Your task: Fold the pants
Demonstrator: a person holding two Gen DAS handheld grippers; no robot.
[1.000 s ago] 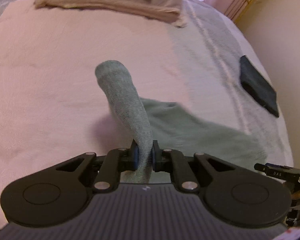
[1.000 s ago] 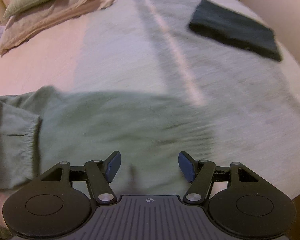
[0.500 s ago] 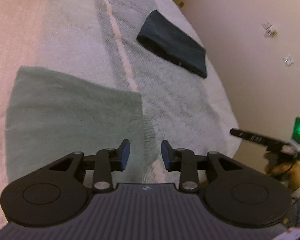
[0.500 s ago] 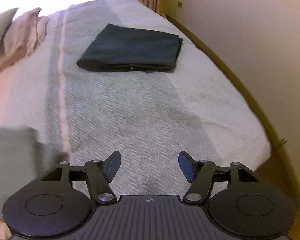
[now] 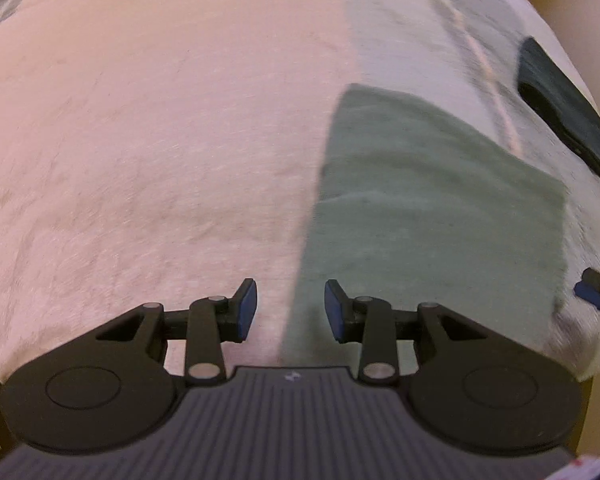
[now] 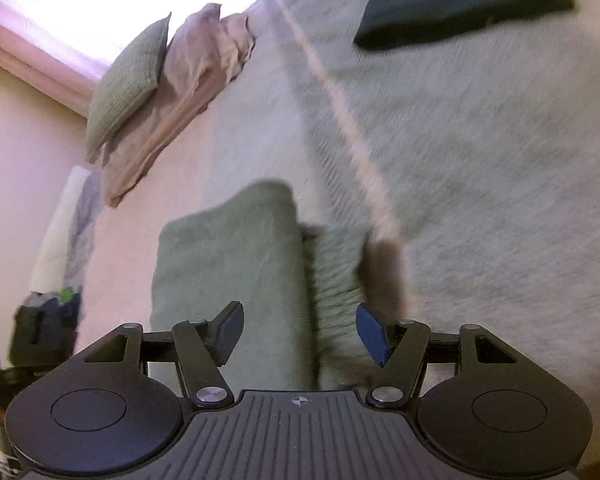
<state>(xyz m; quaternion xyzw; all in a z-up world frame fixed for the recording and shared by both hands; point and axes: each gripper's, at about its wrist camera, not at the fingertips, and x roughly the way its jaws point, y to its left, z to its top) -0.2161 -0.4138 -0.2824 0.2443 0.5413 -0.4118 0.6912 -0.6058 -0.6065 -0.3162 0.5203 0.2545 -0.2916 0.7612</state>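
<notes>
1. Two tools, both empty. Left tool (image 5: pixel 286 310) has its pads apart, nothing between them, and hangs over the near left edge of the green pants (image 5: pixel 432 200). Right tool (image 6: pixel 300 334) has its jaws standing wider, also bare, above the near end of the pants (image 6: pixel 228 272).
2. Pants location: lying flat on the bed (image 5: pixel 140 140) as a folded rectangle, straddling the line where the pink cover meets the grey-green blanket (image 6: pixel 480 160). From the right wrist a ribbed band or cuff (image 6: pixel 334 268) pokes out along the right edge of the fold.
3. Step in hand, my read: one fold is laid and let go; both tools are regrouping for the next fold or a tidy-up.
4. Next move calls for: a low approach to one short end, a pinch through all layers at both corners, then carrying that end over evenly so the ribbed edge gets tucked in and does not stick out.
5. Versus a second ago: the left tool was then clamped on a hanging pant leg; now it has released and the cloth lies flat. Half a second ago it faced the dark folded garment (image 5: pixel 564 112); now that sits at the far right.
6. The right tool's gap looks unchanged; its view swung from the dark garment (image 6: pixel 460 0) back to the pants, with pillows (image 6: pixel 128 80) upper left.
</notes>
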